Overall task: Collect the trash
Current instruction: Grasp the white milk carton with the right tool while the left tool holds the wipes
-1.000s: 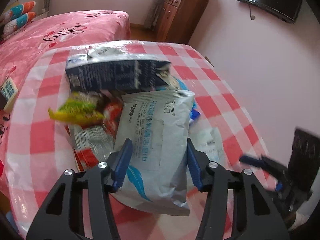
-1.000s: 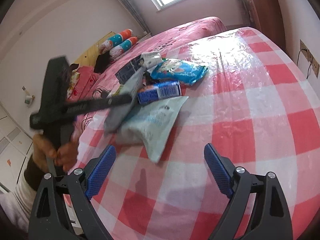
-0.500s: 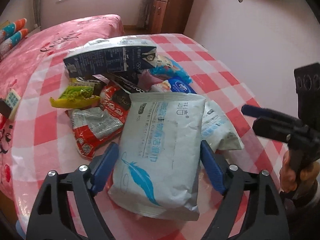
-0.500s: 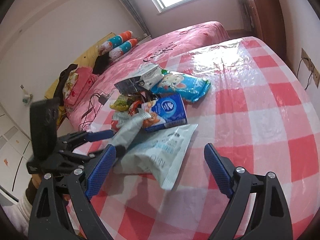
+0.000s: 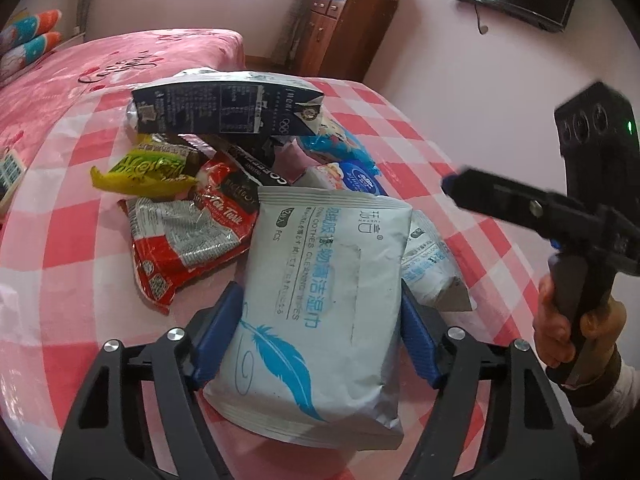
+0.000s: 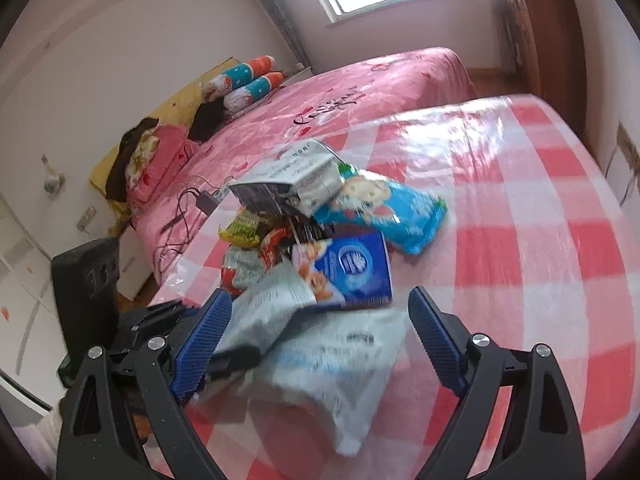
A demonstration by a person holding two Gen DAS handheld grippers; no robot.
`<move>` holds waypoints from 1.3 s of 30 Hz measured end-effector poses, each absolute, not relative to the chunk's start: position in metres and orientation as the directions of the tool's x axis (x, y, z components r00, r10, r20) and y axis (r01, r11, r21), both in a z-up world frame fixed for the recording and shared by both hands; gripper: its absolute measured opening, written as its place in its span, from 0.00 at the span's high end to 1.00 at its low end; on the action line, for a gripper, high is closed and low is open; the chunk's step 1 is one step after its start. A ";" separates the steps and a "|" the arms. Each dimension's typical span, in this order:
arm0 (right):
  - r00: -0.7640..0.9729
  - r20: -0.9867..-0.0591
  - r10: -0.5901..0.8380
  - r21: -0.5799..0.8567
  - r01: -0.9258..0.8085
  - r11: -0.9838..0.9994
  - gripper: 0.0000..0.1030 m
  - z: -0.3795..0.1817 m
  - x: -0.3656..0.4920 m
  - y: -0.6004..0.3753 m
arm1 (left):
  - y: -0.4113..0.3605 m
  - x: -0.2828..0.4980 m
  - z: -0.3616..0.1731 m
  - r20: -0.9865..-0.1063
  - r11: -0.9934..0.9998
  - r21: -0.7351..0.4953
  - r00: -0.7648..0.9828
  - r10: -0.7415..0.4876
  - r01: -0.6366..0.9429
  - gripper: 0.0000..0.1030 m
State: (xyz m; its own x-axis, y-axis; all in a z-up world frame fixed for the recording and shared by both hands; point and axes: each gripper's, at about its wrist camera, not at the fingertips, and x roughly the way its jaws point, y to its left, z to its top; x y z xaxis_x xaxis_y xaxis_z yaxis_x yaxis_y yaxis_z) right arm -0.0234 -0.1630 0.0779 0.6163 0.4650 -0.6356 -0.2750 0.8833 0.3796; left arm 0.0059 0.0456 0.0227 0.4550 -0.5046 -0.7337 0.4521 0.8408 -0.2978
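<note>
Wipes pack (image 5: pixel 320 296) lies flat on checked cloth (image 5: pixel 72 240), nearest piece of trash pile, long axis running straight away from me, in line w/ my left tongs (image 5: pixel 322 336). Pack sits between left pads, which look to touch both edges; jaws just been closing, pack between them. Left hand nearer, so left takes it. Right tongs (image 6: pixel 320 340) wide, nothing held, over second pale pack (image 6: pixel 340 376); view blurred, prob. not touching. Vs a sec ago: left eased lower over pack, right swung in over pile.
</note>
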 end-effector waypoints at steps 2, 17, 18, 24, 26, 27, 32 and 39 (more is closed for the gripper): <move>0.612 -0.637 0.468 0.361 -0.300 0.883 0.14 0.082 -0.016 -0.155 | 0.046 0.002 0.024 -0.732 0.847 -0.295 0.465 -0.497 0.441 0.29; 0.556 -0.696 0.455 0.108 -0.545 0.831 0.13 0.108 0.080 -0.092 | 0.108 -0.031 0.032 -0.695 0.894 -0.347 0.562 -0.448 0.283 0.29; 0.537 -0.709 0.457 0.099 -0.565 0.819 0.13 0.106 0.087 -0.086 | 0.113 -0.033 0.032 -0.695 0.897 -0.351 0.567 -0.443 0.270 0.29; 0.440 -0.791 0.425 0.057 -0.638 0.768 0.13 0.082 0.115 -0.060 | 0.134 -0.037 0.027 -0.706 0.915 -0.339 0.583 -0.402 0.220 0.29; 0.442 -0.803 0.399 0.028 -0.641 0.767 0.13 0.078 0.113 -0.056 | 0.141 -0.039 0.025 -0.709 0.918 -0.337 0.585 -0.393 0.209 0.29; 0.441 -0.809 0.388 0.016 -0.643 0.765 0.13 0.075 0.112 -0.054 | 0.143 -0.040 0.023 -0.711 0.918 -0.340 0.584 -0.392 0.202 0.29; 0.473 -0.807 0.354 -0.045 -0.646 0.762 0.21 0.072 0.098 -0.049 | 0.152 -0.043 0.021 -0.705 0.916 -0.350 0.589 -0.394 0.194 0.29; 0.476 -0.820 0.320 -0.061 -0.627 0.777 0.39 0.056 0.082 -0.046 | 0.154 -0.048 0.019 -0.701 0.918 -0.352 0.598 -0.388 0.184 0.29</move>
State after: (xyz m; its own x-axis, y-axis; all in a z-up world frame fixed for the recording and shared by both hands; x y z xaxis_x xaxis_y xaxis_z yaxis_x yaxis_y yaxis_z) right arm 0.0819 -0.0456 0.0561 0.4757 0.3196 -0.8195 -0.6266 0.7770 -0.0607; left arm -0.0483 0.1543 0.0189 0.5978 -0.3883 -0.7013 0.1837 0.9179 -0.3517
